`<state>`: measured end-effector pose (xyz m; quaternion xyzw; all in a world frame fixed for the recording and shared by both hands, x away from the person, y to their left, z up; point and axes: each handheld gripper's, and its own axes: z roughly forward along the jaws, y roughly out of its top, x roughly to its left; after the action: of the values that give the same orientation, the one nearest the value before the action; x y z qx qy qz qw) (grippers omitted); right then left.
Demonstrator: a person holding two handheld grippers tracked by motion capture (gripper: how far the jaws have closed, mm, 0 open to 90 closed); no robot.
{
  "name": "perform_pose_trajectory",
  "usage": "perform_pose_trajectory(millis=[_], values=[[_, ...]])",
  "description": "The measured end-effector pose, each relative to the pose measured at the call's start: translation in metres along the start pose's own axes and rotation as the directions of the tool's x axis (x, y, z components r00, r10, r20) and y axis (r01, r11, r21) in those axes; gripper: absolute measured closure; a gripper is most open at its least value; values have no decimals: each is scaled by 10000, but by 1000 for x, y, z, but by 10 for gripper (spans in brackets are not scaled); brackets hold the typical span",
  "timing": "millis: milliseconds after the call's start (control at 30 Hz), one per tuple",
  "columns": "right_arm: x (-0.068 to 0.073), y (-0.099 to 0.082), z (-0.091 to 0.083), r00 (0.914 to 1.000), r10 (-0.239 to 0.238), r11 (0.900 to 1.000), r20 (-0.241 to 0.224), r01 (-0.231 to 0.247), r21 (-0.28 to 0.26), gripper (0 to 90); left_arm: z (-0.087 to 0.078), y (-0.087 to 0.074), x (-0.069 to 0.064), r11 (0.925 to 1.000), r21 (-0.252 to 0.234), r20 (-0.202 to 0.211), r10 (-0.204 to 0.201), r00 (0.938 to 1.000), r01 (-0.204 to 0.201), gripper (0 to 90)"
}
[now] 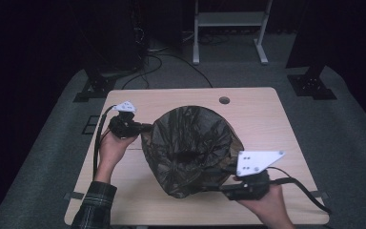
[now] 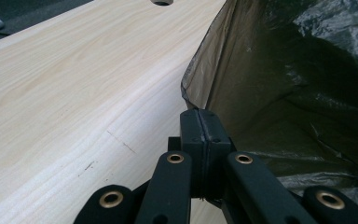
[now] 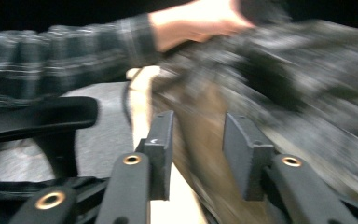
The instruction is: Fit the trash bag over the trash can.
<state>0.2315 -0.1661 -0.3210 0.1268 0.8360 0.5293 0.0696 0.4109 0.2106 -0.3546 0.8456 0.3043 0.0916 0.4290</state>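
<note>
The person is opening out a black plastic bin bag (image 1: 190, 148) that is standing on the wooden table (image 1: 257, 114), its mouth gaping upward. The left gripper (image 2: 199, 122) is pinching the bag's rim: its 2 jaws are meeting flat, with the thin film edge caught between them and the bag wall rising just to the right of the jaws. The right gripper (image 3: 196, 154) is working at the opposite, near side of the bag; its 2 jaws are standing apart with no pad pressing, and blurred bag film is lying between and just beyond them.

By my judgement, the step in hand is getting a 2nd hold on the rim. The next move is calling for the right jaws to line up on a single fold of film and close, while the left holds steady.

Inside, the bag is looking dark and hollow; I cannot tell whether anything is lying at the bottom.
</note>
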Motion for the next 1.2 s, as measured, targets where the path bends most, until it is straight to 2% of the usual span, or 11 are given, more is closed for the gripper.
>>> perform_pose_trajectory(millis=[100,233,333,467,533,600,733,1033,1100,1200], values=[[-16,-12,-18,9966,257,9997,784,-252,-68,558,0,0,0,10000,21,4,-1,10000,1,898],[-44,-26,-35,9830,706,9975,1698,-690,-153,490,1,0,0,10000,73,-3,-18,10000,18,898],[-67,-35,-38,9756,1257,9921,1799,-1242,-196,433,2,-1,1,9999,117,9,-50,10000,50,898],[-80,-42,-30,9811,1364,9907,1375,-1350,-189,429,4,-1,1,9999,156,27,-40,10000,39,898],[-80,-43,-24,9846,1199,9928,1272,-1192,-137,514,6,-1,1,9999,149,49,-66,10000,65,899],[-82,-44,-19,9856,1075,9940,1302,-1093,69,682,7,-2,1,9998,208,69,-50,10000,48,899],[-83,-45,-14,9889,896,9957,1186,-919,141,890,10,-4,1,9996,274,74,-61,10000,59,899],[-88,-59,-5,9877,1006,9915,1194,-1094,698,900,19,-15,7,9979,573,-11,-286,9996,286,899],[-91,-63,-3,9855,1075,9891,1316,-1195,866,899,22,-18,8,9969,706,-32,-338,9994,339,899],[-95,-68,-2,9820,1185,9866,1471,-1331,941,900,27,-23,11,9967,616,88,-530,9986,524,899]])
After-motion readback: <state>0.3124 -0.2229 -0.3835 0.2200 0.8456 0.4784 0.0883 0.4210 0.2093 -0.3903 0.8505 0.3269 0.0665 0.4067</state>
